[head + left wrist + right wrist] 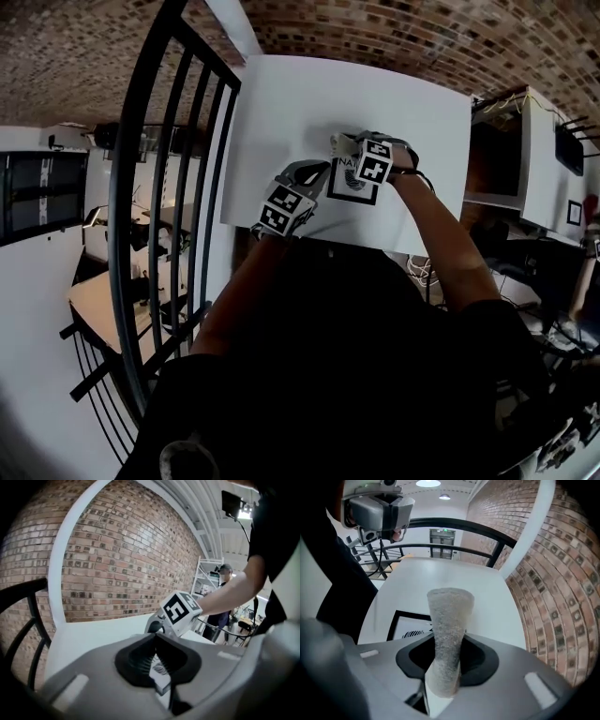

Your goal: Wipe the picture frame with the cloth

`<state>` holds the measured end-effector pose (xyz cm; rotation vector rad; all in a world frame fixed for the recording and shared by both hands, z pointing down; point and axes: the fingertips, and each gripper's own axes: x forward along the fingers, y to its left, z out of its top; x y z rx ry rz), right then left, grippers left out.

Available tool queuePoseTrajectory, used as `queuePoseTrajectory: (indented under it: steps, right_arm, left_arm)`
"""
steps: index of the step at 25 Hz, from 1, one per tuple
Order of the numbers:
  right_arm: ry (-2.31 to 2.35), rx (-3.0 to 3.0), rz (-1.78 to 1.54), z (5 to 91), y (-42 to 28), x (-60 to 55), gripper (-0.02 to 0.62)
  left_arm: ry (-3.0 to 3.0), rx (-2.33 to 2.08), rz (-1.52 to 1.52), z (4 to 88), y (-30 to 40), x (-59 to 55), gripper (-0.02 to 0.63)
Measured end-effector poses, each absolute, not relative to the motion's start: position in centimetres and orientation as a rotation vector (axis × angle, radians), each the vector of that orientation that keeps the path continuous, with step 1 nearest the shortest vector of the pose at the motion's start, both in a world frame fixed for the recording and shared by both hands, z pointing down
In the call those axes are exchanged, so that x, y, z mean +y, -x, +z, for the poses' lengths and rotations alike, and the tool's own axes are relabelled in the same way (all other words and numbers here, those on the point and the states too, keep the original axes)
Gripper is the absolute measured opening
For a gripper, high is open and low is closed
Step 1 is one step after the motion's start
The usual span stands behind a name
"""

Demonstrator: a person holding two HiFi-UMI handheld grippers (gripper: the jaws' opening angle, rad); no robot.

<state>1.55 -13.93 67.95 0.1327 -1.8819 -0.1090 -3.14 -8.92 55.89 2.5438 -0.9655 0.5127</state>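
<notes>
So, where we're at: the picture frame point(353, 186) is lying flat on the white table point(281, 103), toward our side of it, and both grippers are right at it. Our left gripper point(312, 176) comes in from the frame's left side. In the left gripper view its jaws sit close together with what looks like the frame's edge pinched between them, a bit of the print showing through the gap, so we'd say it's holding the frame in place. Our right gripper point(347, 146) has its jaws clamped on the cloth point(449, 630), a pale fuzzy strip that pokes straight out along the jaws like a little tongue. The bit that matters for the next move: in the right gripper view the frame sits below and off to the left of that tongue, its black border and a corner of the print peeking out beside the jaw. The cloth's free end reaches out over bare table. Its long axis runs across the table toward the black railing point(464, 525), not down at the picture. Our guess is the right hand needs to tip down and slide left to get cloth onto frame. We can't tell whether they touch yet. Main risk we see is the frame skating if the left grip is light.
</notes>
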Motion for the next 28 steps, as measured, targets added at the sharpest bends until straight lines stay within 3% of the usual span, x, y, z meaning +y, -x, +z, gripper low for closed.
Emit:
queuePoseTrajectory:
  steps: [15,28]
  right_arm:
    - [-0.018,-1.775,-0.164,73.0,-0.6,-15.7,0.126]
    - [-0.127,-1.690,-0.113,73.0,-8.5,-15.4,0.126]
  left_arm:
    - [-2.437,-1.030,0.572,58.5,2.7,-9.1,0.000]
    - [-2.460,-0.921,0.564,58.8,0.3,-9.2,0.000]
